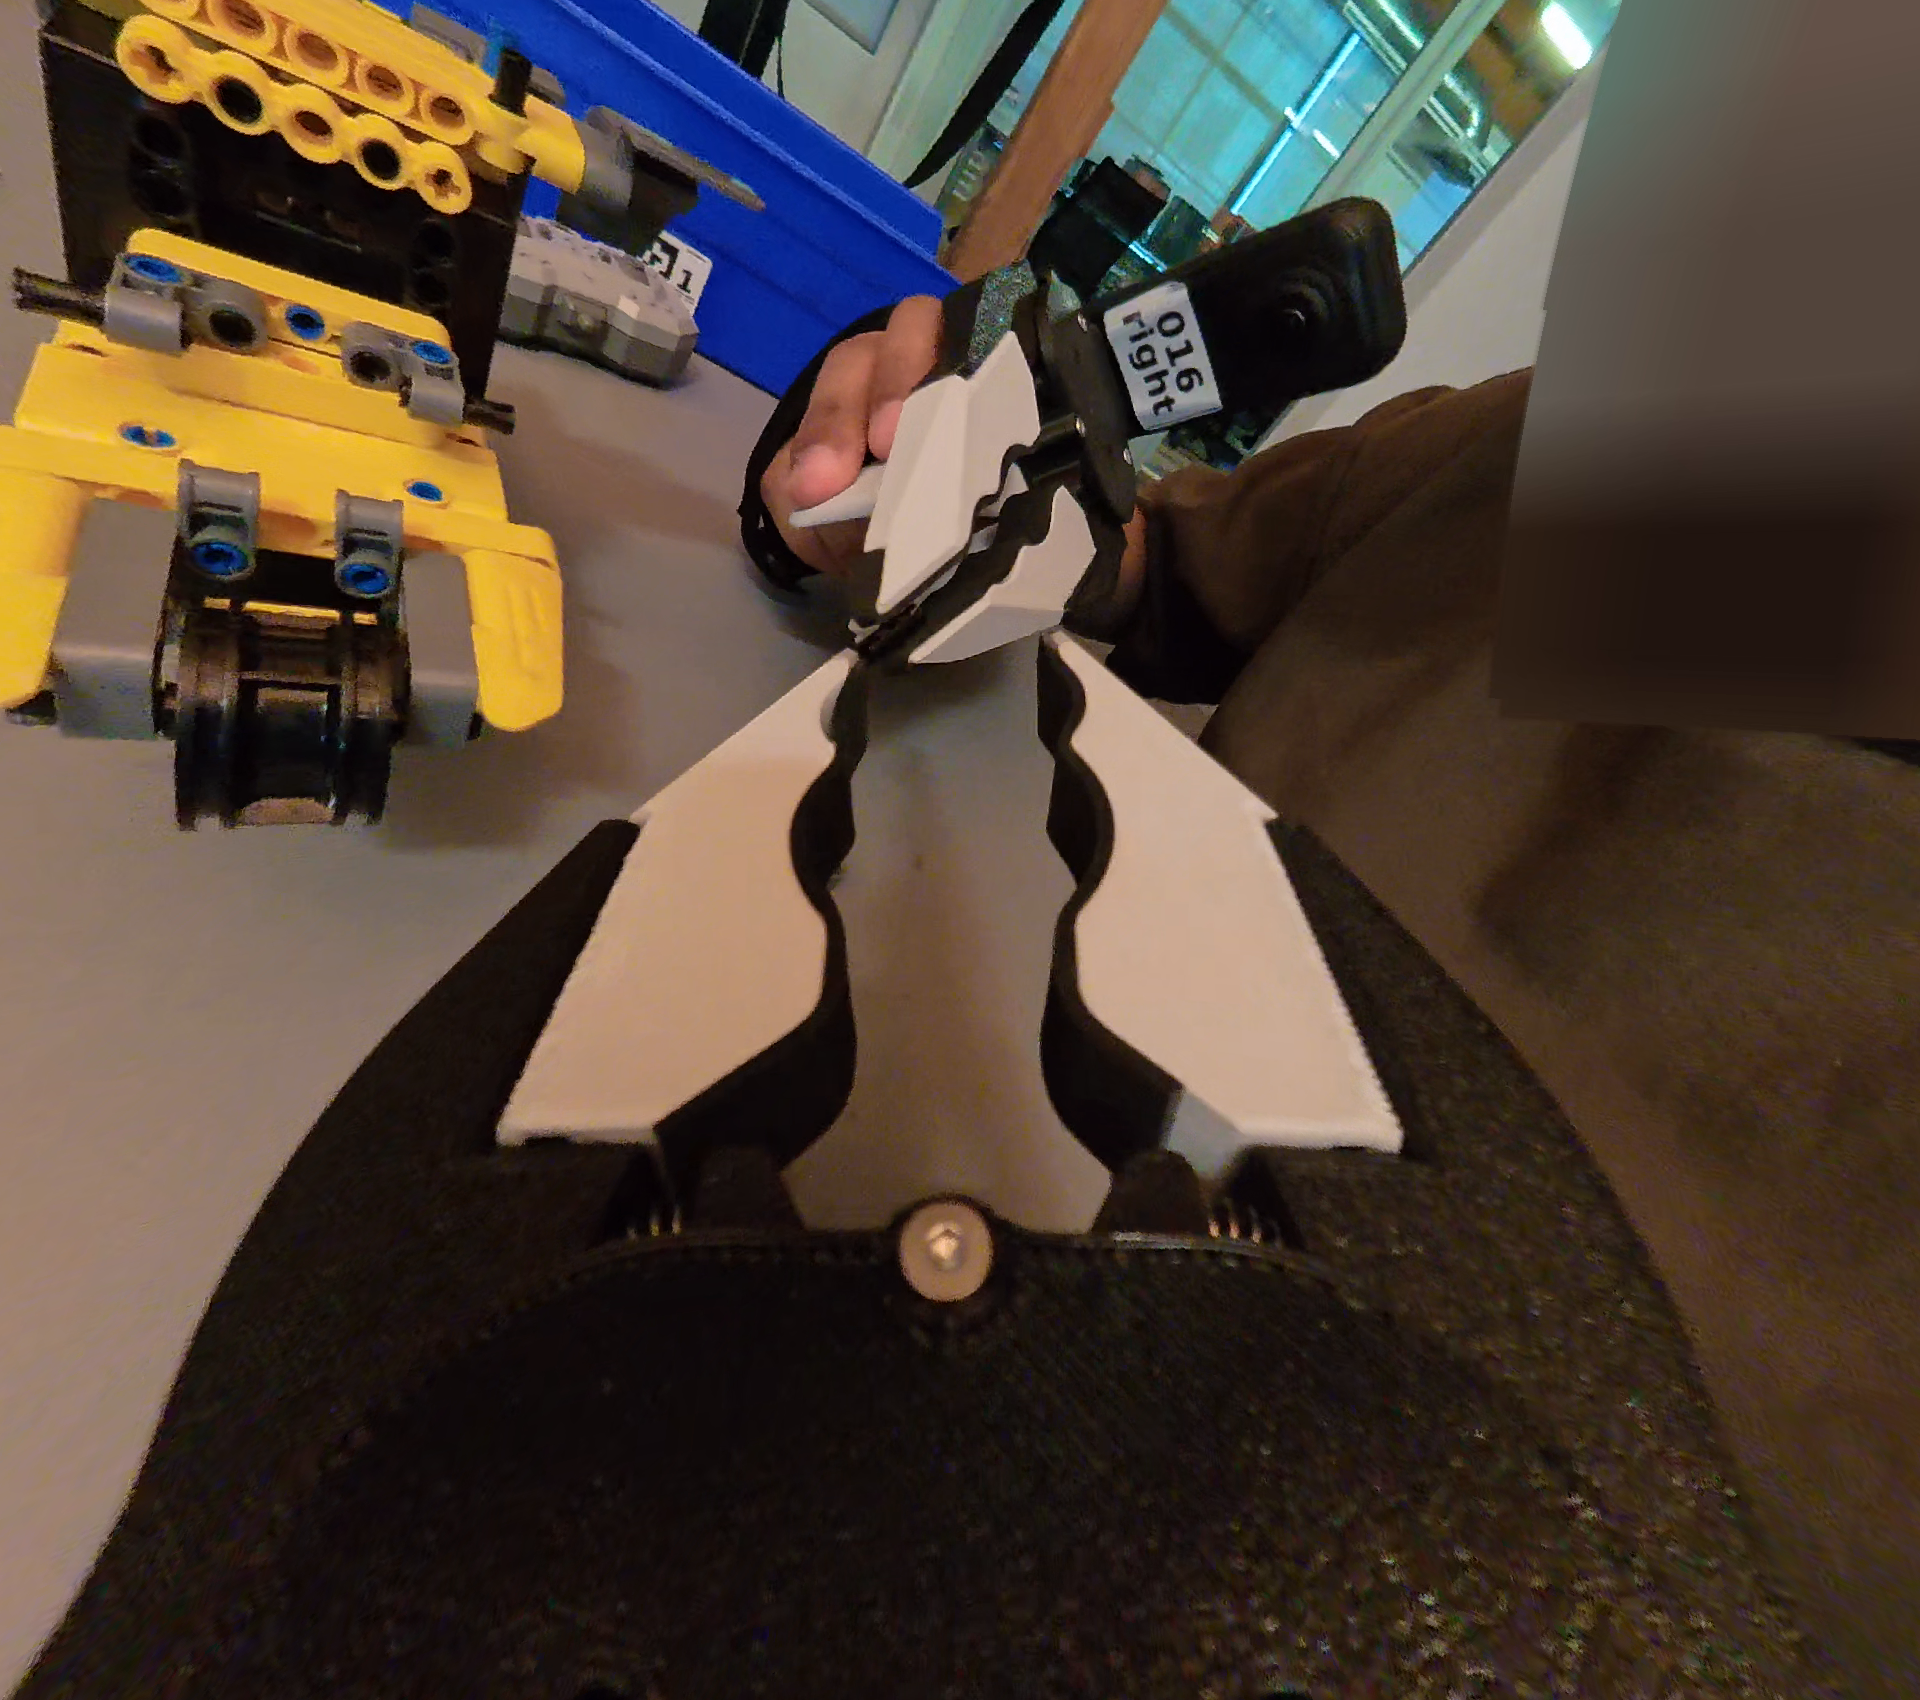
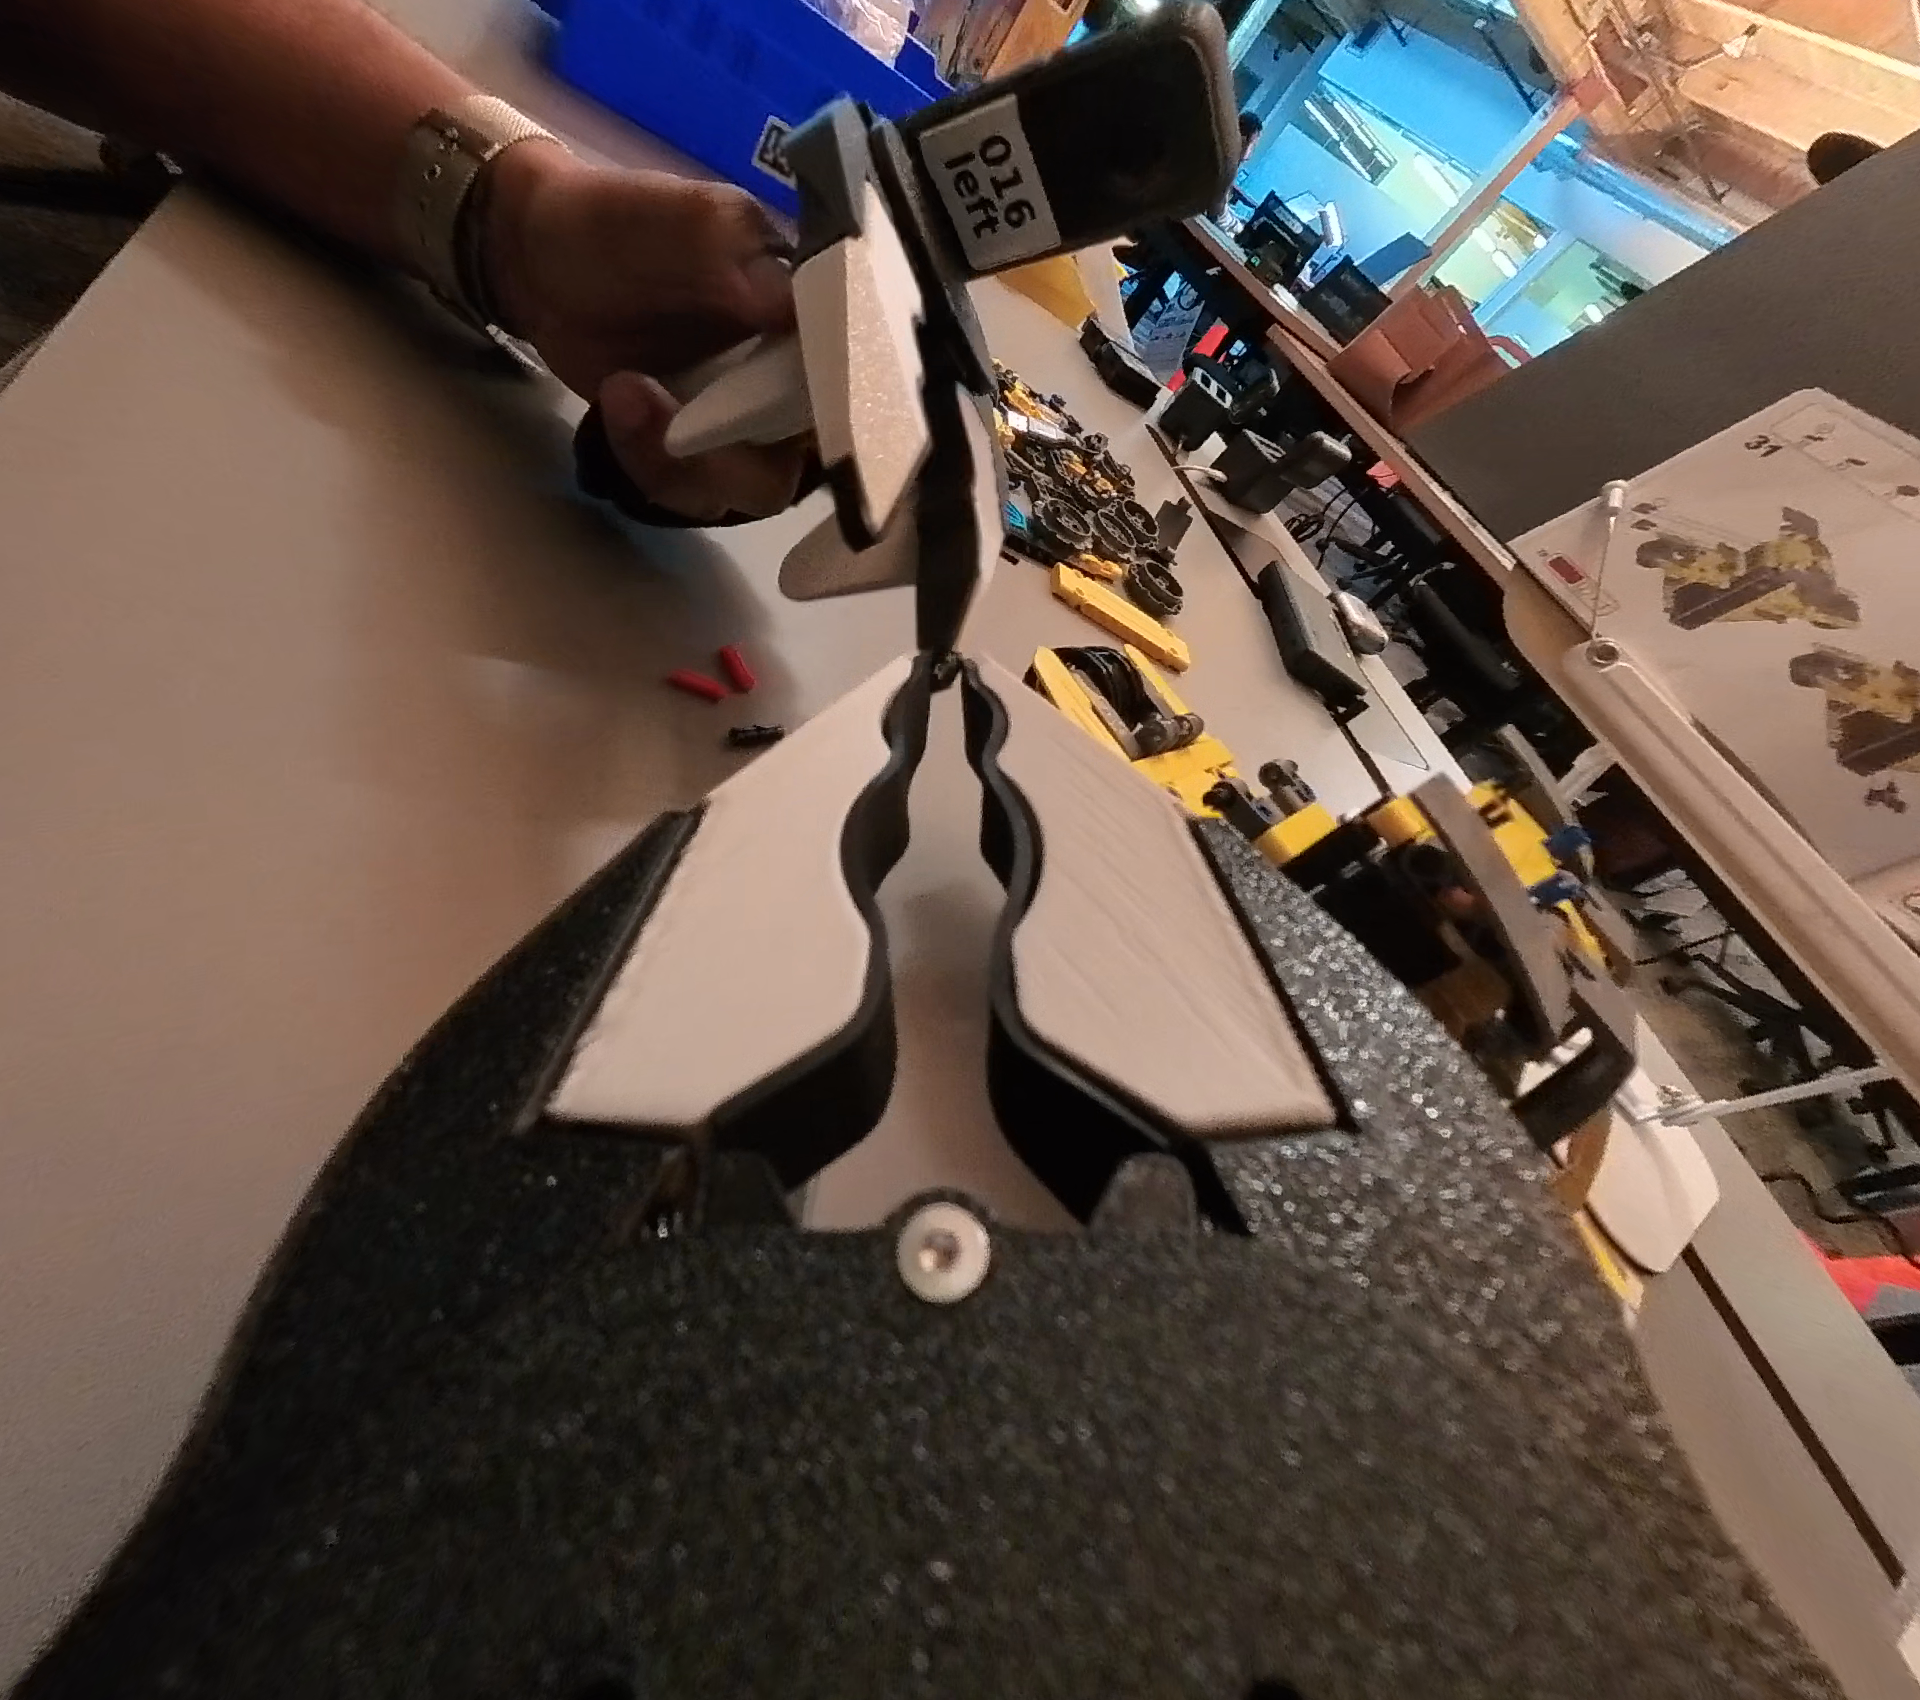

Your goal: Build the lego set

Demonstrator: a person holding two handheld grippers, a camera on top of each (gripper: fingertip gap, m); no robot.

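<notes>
My right gripper is nearly shut, with a small black piece pinched at its tips. In the left wrist view the right gripper points down toward my left gripper's left fingertip and touches it. My left gripper is open and holds nothing, a little above the grey table. In the right wrist view the left gripper points down onto the right gripper's tips. A yellow and black brick model stands on the table to the left.
A blue bin and a grey part lie behind the model. Two red pins, a black pin, loose yellow parts and black wheels lie on the table. An open instruction booklet stands at the right.
</notes>
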